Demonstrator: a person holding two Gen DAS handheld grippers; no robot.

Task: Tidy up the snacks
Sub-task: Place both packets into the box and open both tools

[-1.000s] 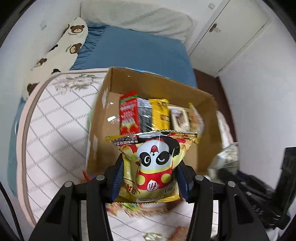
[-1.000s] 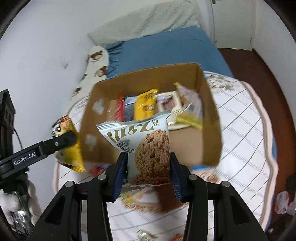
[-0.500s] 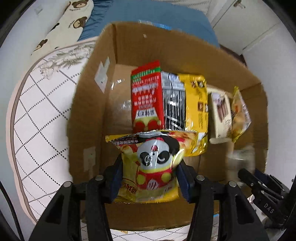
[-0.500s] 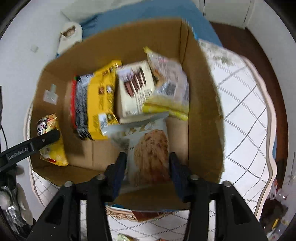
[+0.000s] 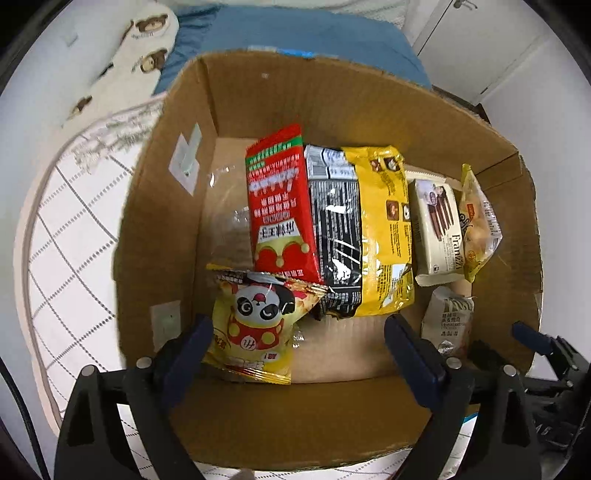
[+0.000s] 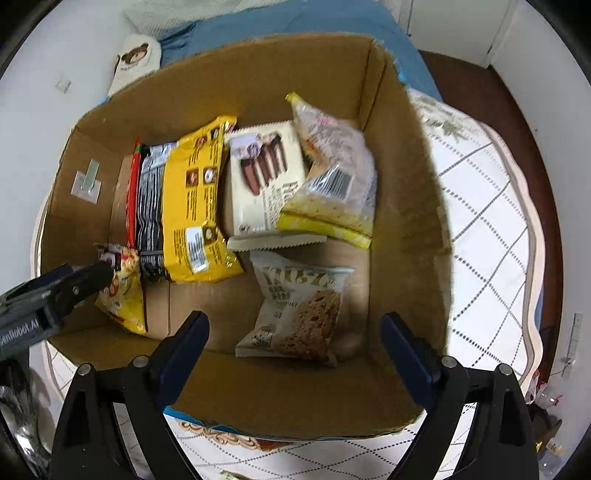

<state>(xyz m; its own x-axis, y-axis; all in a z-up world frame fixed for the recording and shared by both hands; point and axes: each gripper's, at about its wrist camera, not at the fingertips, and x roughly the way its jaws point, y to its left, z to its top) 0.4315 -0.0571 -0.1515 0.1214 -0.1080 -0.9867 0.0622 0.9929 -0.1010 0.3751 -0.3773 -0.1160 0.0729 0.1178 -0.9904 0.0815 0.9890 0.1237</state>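
An open cardboard box (image 5: pixel 332 96) (image 6: pixel 229 74) lies below both grippers, which point down into it. My left gripper (image 5: pixel 295 343) is opening; the yellow panda snack bag (image 5: pixel 258 325) stands on the box floor between its fingers, leaning at the left finger (image 5: pixel 184 347), with the right pad well clear. My right gripper (image 6: pixel 295 343) is opening too; the white cookie packet (image 6: pixel 299 314) lies loose on the box floor between its fingers, touching neither. The panda bag (image 6: pixel 122 291) shows at the left of the right wrist view, and the cookie packet (image 5: pixel 448 317) also appears in the left wrist view.
A row of snacks fills the box's far half: a red pack (image 5: pixel 280 206), black pack (image 5: pixel 336 229), yellow pack (image 6: pixel 195 206), white wafer pack (image 6: pixel 262 177) and a clear bag (image 6: pixel 332 177). The box sits on a white quilted mat (image 6: pixel 487 221) beside a blue bed (image 5: pixel 314 33).
Both grippers came down from above the box into it and opened. The panda bag and the cookie packet were let go and now rest on the box floor.
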